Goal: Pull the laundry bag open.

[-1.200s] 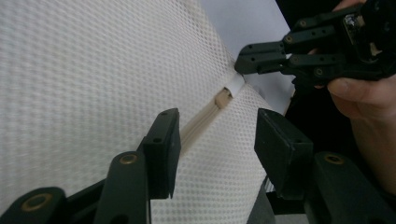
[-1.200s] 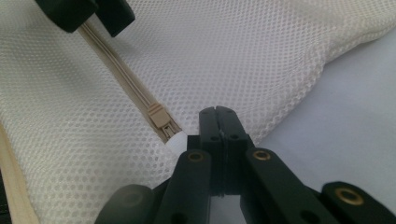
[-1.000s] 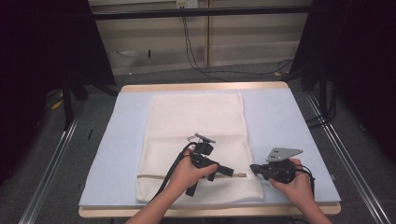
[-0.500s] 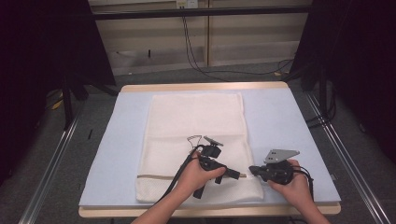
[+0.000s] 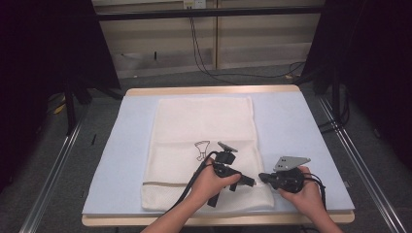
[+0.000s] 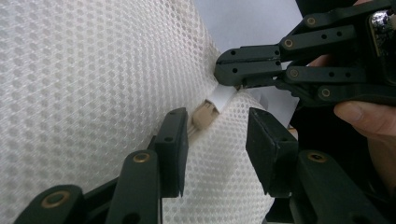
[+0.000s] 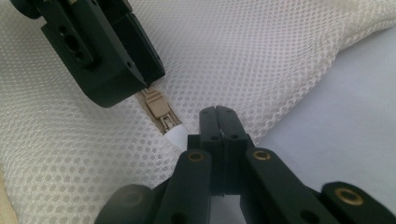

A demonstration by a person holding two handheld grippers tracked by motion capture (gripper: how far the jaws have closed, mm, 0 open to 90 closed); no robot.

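A white mesh laundry bag (image 5: 204,145) lies flat on the pale blue bench (image 5: 301,126), its near right corner between the two hands. At that corner sits a beige zipper slider (image 6: 205,116) with a small white pull tab (image 6: 222,97). The right gripper (image 5: 265,177) has its jaws fully closed, and in the left gripper view their tips pinch the white pull tab; the right gripper view shows the two jaws pressed together with the tab (image 7: 176,136) running in under their tips and the slider (image 7: 159,111) just beyond. The left gripper (image 5: 248,182) points toward the right one, its jaws partly open and astride the zipper line; they have just been closing, with the slider between them. One jaw stands just beside the slider, perhaps touching it, while the other is clear of it over the mesh, so nothing is clamped there.
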